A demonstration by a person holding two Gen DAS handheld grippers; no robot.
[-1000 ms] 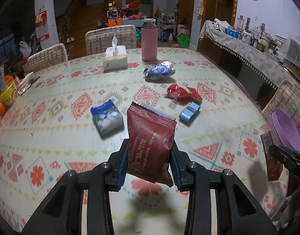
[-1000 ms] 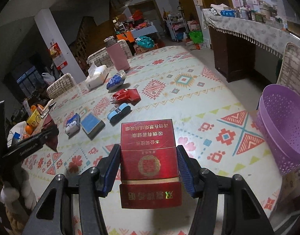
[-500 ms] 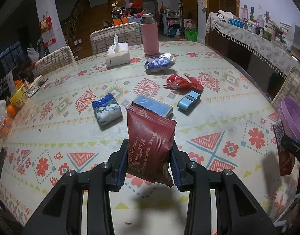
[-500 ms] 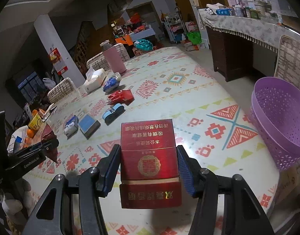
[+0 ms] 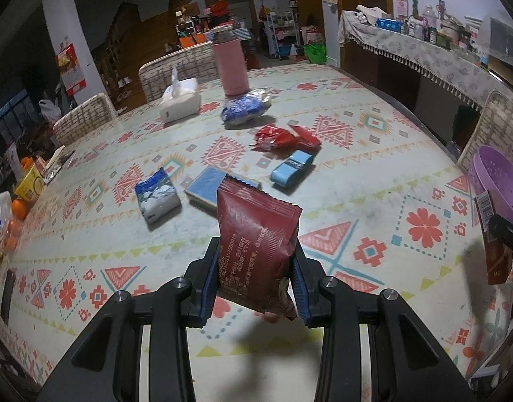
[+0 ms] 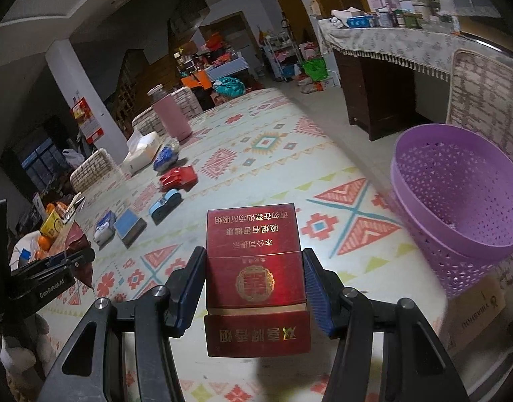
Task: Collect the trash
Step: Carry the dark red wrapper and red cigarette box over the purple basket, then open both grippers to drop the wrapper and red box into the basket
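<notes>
Standing over the patterned table (image 5: 373,181), the left gripper (image 5: 256,284) was clamped on a dark red snack wrapper (image 5: 256,251), held upright between its blue pads. The right gripper (image 6: 254,288) gripped a red cigarette box (image 6: 253,268) by its sides, above the table's edge and near the purple basket (image 6: 457,234) off to its right. On the table lay a crumpled red wrapper (image 5: 283,135), a blue roll (image 5: 291,169), a flat blue box (image 5: 206,189), a blue-and-white packet (image 5: 157,197) and a blue foil bag (image 5: 244,110), all apart from both grippers.
</notes>
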